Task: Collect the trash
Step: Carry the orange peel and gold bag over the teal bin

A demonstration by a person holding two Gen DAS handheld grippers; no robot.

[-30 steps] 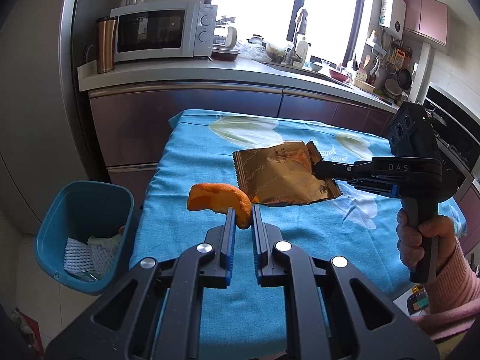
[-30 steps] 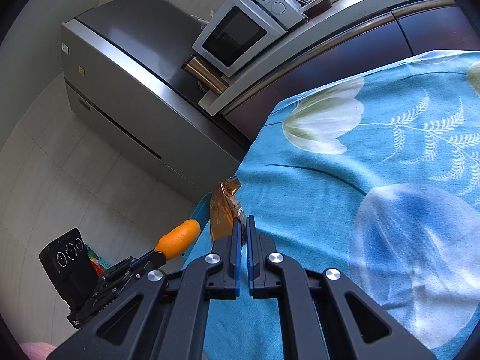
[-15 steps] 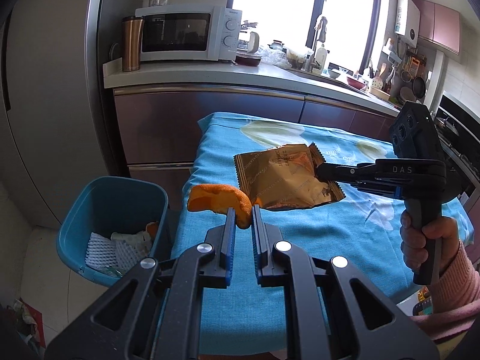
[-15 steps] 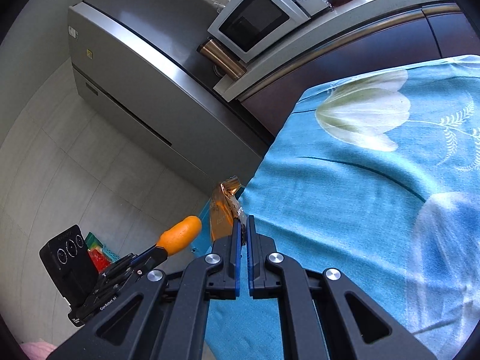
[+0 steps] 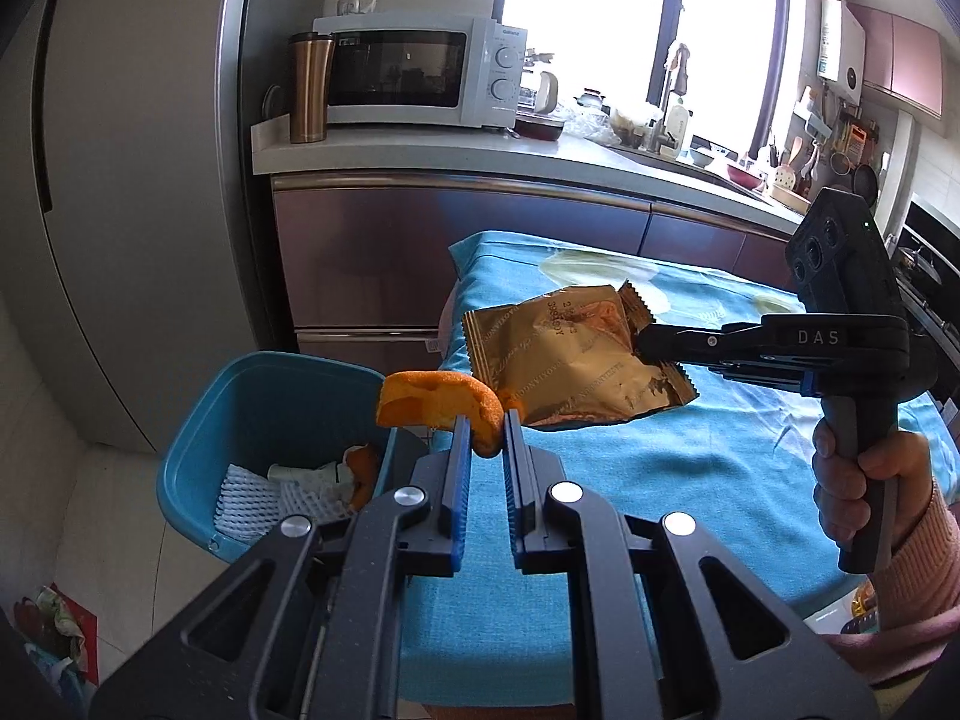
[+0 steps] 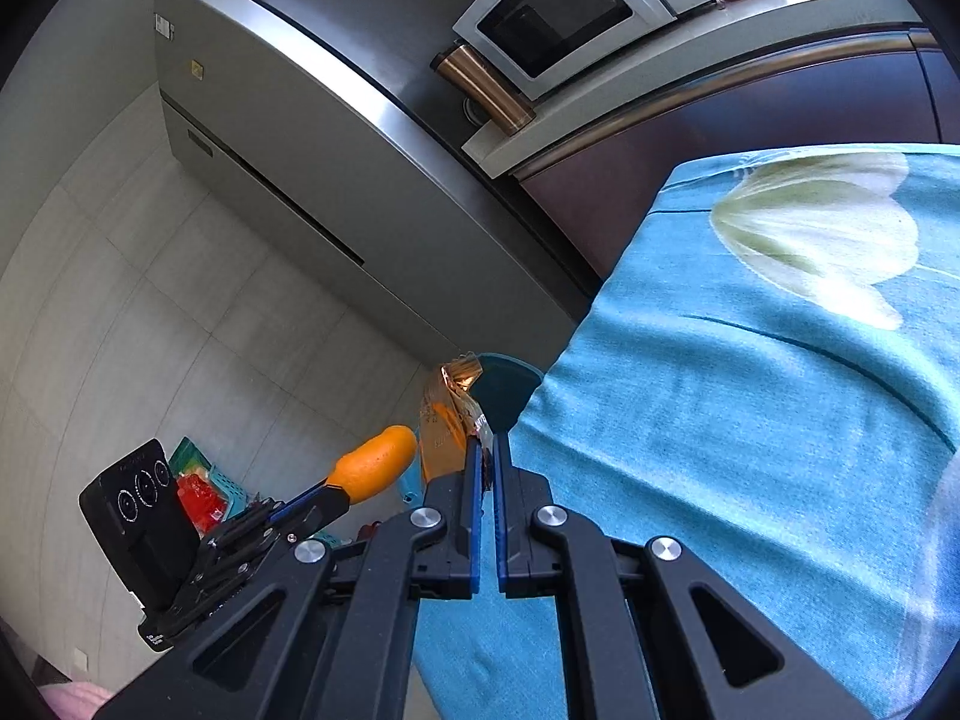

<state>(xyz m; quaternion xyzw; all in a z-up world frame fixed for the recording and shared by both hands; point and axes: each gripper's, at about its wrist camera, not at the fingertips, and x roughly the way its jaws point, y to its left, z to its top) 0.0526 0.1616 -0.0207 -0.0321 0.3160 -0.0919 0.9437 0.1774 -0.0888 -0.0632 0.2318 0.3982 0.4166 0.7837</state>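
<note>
The trash bin (image 5: 252, 414) stands on the floor (image 5: 114, 504) left of the cloth-covered table (image 5: 690, 468), with the refrigerator (image 5: 138, 210) behind it. On the counter (image 5: 480, 150) behind the table, a tumbler (image 5: 309, 87) stands left of the microwave (image 5: 414, 69).

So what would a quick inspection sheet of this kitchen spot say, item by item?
Surface: table with blue floral cloth, bare where visible.
Job's things: orange peel; gold snack wrapper; blue bin on the floor beside the table, holding white foam netting and peel.
Clutter: red and green items on the floor.
Grippers: left tongs shut on the orange peel; right tongs shut on the gold snack wrapper.
Cables: nothing seen.
Surroundings: microwave, copper tumbler, fridge, sink counter by a window.
</note>
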